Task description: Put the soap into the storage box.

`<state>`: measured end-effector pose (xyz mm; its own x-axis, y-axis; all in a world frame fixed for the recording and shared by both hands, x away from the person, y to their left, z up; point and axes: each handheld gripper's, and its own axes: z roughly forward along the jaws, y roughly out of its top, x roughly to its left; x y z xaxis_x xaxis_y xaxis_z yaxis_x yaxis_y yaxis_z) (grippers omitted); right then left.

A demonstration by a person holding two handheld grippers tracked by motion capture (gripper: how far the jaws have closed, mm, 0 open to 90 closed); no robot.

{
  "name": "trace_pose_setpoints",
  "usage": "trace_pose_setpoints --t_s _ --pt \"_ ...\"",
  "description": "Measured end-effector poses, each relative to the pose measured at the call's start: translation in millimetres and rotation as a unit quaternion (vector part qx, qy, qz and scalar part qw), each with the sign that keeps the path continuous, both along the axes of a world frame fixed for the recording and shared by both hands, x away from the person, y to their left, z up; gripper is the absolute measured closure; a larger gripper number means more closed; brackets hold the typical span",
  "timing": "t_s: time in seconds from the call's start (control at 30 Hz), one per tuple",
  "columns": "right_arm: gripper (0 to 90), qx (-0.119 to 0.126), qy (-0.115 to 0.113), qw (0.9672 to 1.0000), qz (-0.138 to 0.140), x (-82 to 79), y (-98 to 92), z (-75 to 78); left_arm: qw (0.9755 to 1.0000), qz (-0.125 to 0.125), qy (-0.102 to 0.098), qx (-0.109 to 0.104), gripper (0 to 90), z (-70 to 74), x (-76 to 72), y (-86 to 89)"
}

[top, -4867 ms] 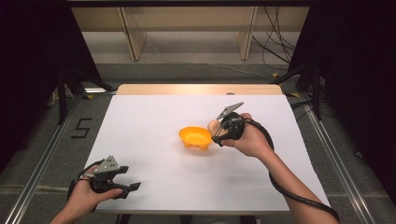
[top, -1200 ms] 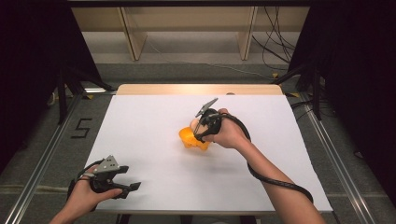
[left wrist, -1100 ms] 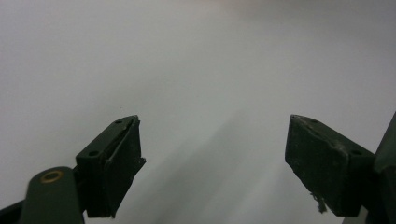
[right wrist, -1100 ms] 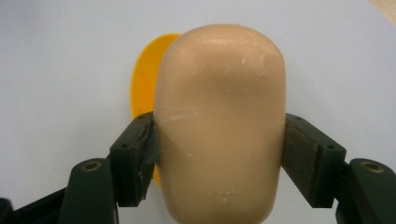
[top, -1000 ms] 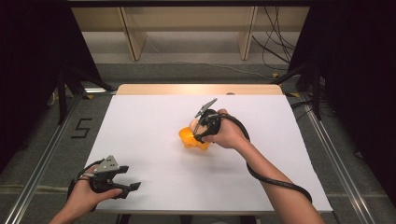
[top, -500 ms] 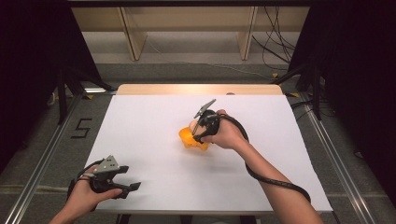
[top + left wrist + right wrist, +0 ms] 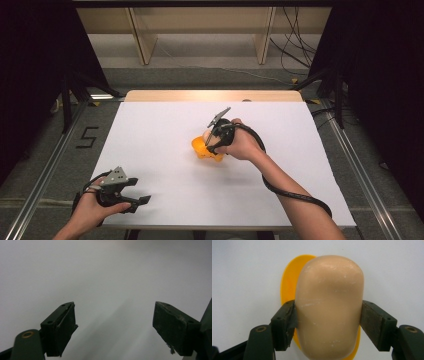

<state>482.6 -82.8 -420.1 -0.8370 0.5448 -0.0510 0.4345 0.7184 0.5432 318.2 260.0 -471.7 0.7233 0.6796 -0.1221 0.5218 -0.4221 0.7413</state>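
Between the two black pads of the right claw (image 7: pixel 328 326) sits a beige bar of soap (image 7: pixel 329 307), clamped across its narrow sides, with the orange dish (image 7: pixel 288 282) directly beyond it on the white desk (image 7: pixel 165 125). In the high view the right claw (image 7: pixel 210 145) hangs over the dish (image 7: pixel 200 148) near the middle of the desk, the soap hidden by the hand. The bar looks hard and smooth, with rounded corners and faint scuffs, so it probably weighs little but may slide out of the pads if squeezed near its curved ends; the flat stretch at mid-length, where the pads press now, seems the safest hold. The dish appears thin, light plastic and could skid if nudged. The left claw (image 7: pixel 132 197) rests at the near left corner, well apart from the soap, its jaws wide apart with nothing but bare desk (image 7: pixel 105 277) between them. Beyond the desk lie a grey floor, wooden shelving legs and loose cables between dark curtains.
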Motion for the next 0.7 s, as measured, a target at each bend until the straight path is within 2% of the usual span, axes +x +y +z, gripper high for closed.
trace_pose_setpoints --t_s 0.23,0.27,0.37,0.43,0.47,0.5,0.7 --pt "33.1 0.001 0.008 0.9999 -0.013 -0.5 -0.1 -1.5 1.0000 -0.006 -0.006 0.005 18.2 0.3 0.7 0.5" --pt "33.1 -0.001 0.002 1.0000 -0.003 1.1 -0.9 -1.5 0.9999 -0.006 -0.006 0.005 18.2 0.3 0.7 0.5" --pt "32.9 -0.002 0.002 1.0000 -0.003 0.8 -1.0 -2.2 1.0000 -0.006 -0.006 0.001 18.2 -0.2 0.7 -0.2" --pt "33.0 0.013 -0.001 0.9999 -0.005 0.5 -1.0 -0.5 1.0000 -0.006 -0.006 0.001 18.2 -0.4 0.7 -0.3" --pt "32.0 0.022 0.003 0.9996 -0.017 -0.3 -0.8 3.0 1.0000 -0.005 -0.006 0.000 18.2 -0.7 0.8 -0.5" --pt "31.3 0.021 -0.005 0.9997 -0.014 0.6 -1.4 4.9 1.0000 -0.005 -0.005 0.000 18.2 -0.7 0.7 -0.6" --pt "30.7 0.024 -0.017 0.9996 0.000 -0.7 -1.9 11.0 1.0000 -0.005 -0.006 0.001 18.2 -0.3 0.7 -0.3"
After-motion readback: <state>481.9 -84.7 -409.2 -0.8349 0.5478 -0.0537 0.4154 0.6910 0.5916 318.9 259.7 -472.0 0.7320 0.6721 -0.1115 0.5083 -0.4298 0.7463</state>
